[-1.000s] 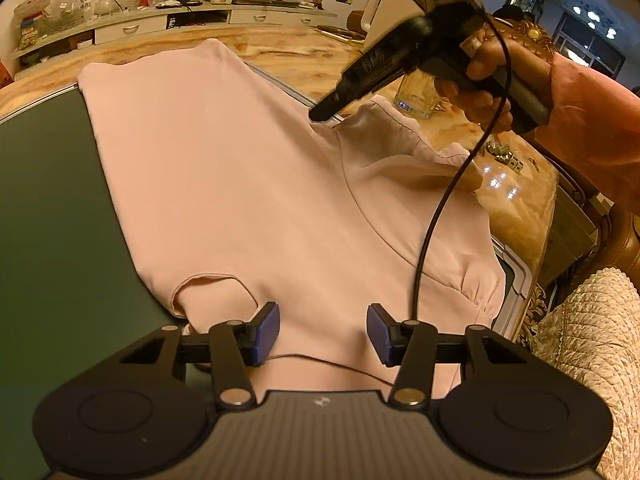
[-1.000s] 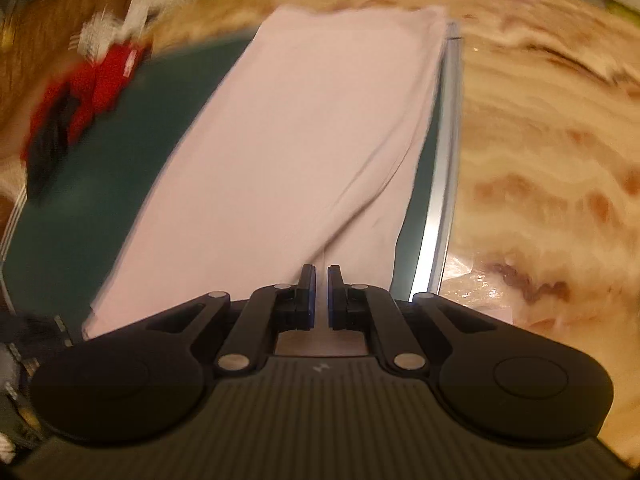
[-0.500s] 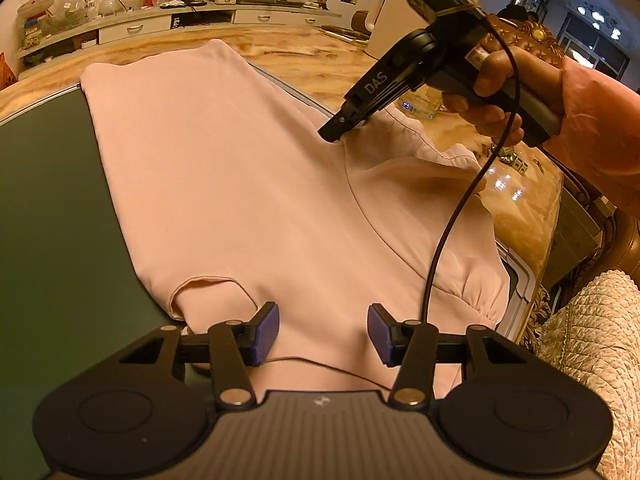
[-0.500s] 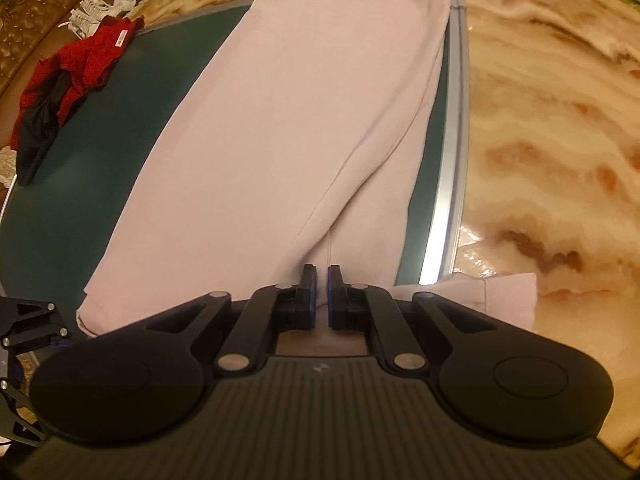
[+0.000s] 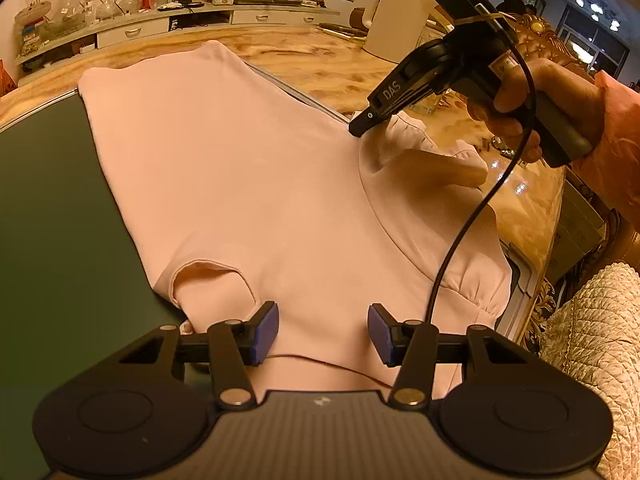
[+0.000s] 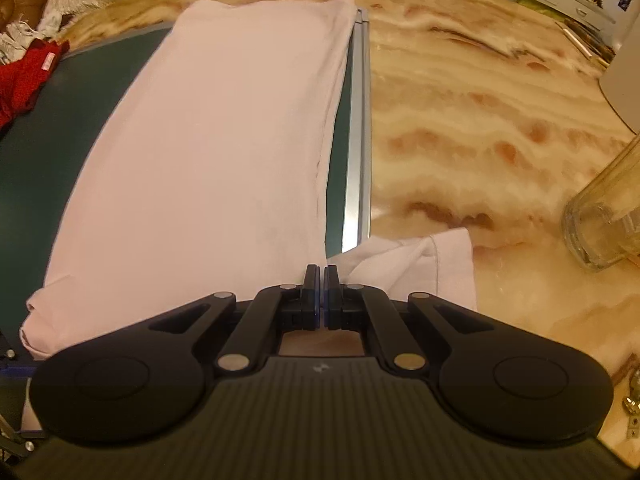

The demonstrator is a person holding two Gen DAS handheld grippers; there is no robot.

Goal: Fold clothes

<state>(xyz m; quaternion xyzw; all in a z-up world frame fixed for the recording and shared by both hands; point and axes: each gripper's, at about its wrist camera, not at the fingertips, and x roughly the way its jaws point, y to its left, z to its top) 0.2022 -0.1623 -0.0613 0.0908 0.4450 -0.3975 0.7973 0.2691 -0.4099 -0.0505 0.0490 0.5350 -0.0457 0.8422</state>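
Note:
A pale pink shirt (image 5: 248,184) lies flat on a dark green mat (image 5: 48,216), body stretched to the far end, neckline near me. My left gripper (image 5: 323,334) is open, hovering over the shirt's near hem, touching nothing. My right gripper (image 6: 321,280) is shut on the shirt's fabric at the right side by the sleeve (image 6: 432,260), which spills off the mat onto the marble. In the left wrist view the right gripper (image 5: 360,126) pinches the cloth at the sleeve seam, held by a hand.
The mat has a metal edge rail (image 6: 360,128) on a marble table (image 6: 480,120). A glass jar (image 6: 600,216) stands right of the sleeve. Red and black clothes (image 6: 24,80) lie at the mat's far left. A white jug (image 5: 396,16) stands behind.
My right gripper has moved right and back along the shirt's side, drawing the folded-up edge flat; the sleeve now lies out on the marble. My left gripper has stayed still and open.

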